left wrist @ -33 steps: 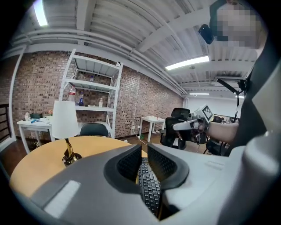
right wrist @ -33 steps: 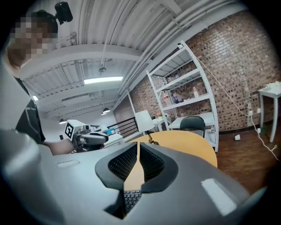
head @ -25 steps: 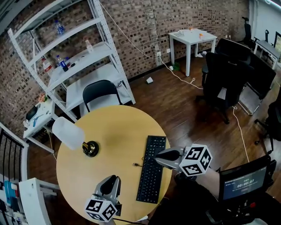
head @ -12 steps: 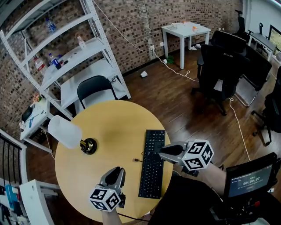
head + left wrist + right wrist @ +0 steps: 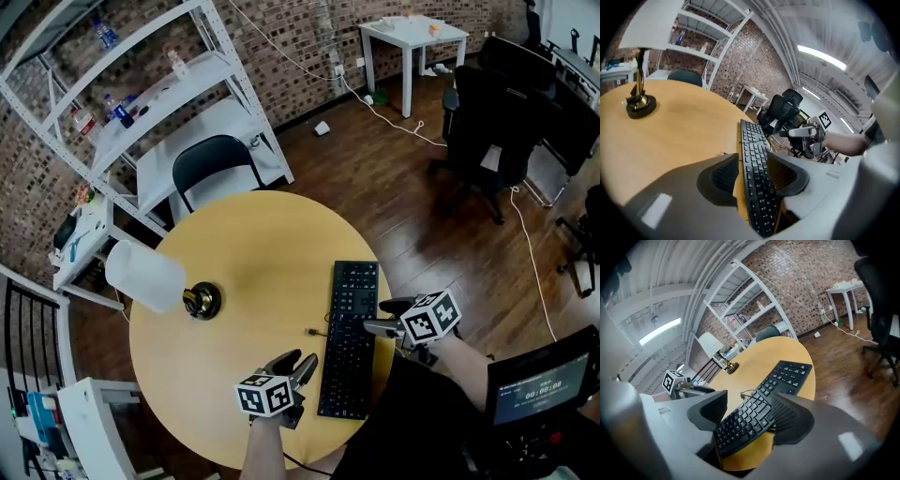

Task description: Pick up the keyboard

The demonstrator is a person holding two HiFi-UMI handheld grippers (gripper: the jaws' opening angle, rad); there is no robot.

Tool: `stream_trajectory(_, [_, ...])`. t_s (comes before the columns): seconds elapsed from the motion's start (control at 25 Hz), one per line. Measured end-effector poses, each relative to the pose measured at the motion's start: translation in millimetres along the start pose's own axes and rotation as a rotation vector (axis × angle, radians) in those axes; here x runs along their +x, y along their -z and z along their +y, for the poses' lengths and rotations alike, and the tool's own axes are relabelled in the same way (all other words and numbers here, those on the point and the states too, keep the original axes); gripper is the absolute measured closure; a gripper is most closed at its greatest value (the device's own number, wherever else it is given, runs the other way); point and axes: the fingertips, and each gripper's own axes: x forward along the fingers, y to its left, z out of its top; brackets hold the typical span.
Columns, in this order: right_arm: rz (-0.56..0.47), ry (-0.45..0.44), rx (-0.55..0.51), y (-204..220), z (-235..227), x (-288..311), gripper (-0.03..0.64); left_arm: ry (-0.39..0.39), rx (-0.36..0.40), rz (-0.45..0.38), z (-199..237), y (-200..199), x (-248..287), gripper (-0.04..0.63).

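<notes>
A black keyboard [image 5: 350, 337] lies along the right side of the round yellow table [image 5: 244, 253], its short cable [image 5: 314, 331] trailing left. My left gripper [image 5: 302, 362] sits low over the table at the keyboard's near left edge, jaws opening, pads clear of it. In the left gripper view the keyboard [image 5: 750, 136] runs away between the spread jaws of the left gripper [image 5: 753, 164]. My right gripper [image 5: 379, 317] is at the keyboard's right edge, jaws opening wide. The right gripper view shows the keyboard [image 5: 787, 373] lying between that gripper's [image 5: 749, 404] pads, untouched.
A desk lamp with a white shade [image 5: 143, 275] and brass base [image 5: 200, 301] stands on the table's left side. A black chair [image 5: 211, 173] and white shelving [image 5: 150, 84] are behind. Office chairs [image 5: 497, 103] stand at the right, a screen [image 5: 539, 389] by my right arm.
Both grippers have dropped toward the table and closed in on the keyboard's two long sides. Their jaws, narrow before, now stand apart.
</notes>
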Motion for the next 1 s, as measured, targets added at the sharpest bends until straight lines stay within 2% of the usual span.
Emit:
stream_trajectory(0.16, [0.042, 0.042, 0.088, 19.9, -35.9, 16.1, 0.331, 0.052, -0.026, 0.110, 11.3, 26.6, 28.5, 0.382])
stream_trajectory(0.32, [0.065, 0.016, 0.180, 28.8, -67.5, 36.9, 0.330, 0.109, -0.046, 0.161, 29.8, 35.6, 59.3, 0.347])
stream_trajectory(0.44, [0.073, 0.009, 0.215, 38.3, -78.9, 38.6, 0.326, 0.124, -0.032, 0.193, 29.0, 44.8, 72.2, 0.345])
stream_trajectory(0.6, [0.093, -0.024, 0.247, 46.2, -76.6, 39.1, 0.327, 0.160, -0.004, 0.237, 16.6, 52.8, 78.1, 0.345])
stream_trajectory(0.8, [0.115, -0.066, 0.309, 51.9, -69.5, 42.1, 0.353, 0.171, 0.009, 0.342, 8.9, 70.2, 81.7, 0.345])
stream_trajectory(0.92, [0.140, -0.124, 0.312, 52.0, -56.5, 46.8, 0.356, 0.178, 0.015, 0.345, 5.3, 71.8, 79.7, 0.353])
stream_trajectory(1.0, [0.159, -0.134, 0.307, 53.5, -51.6, 47.3, 0.364, 0.184, 0.011, 0.340, 2.7, 72.2, 77.0, 0.363])
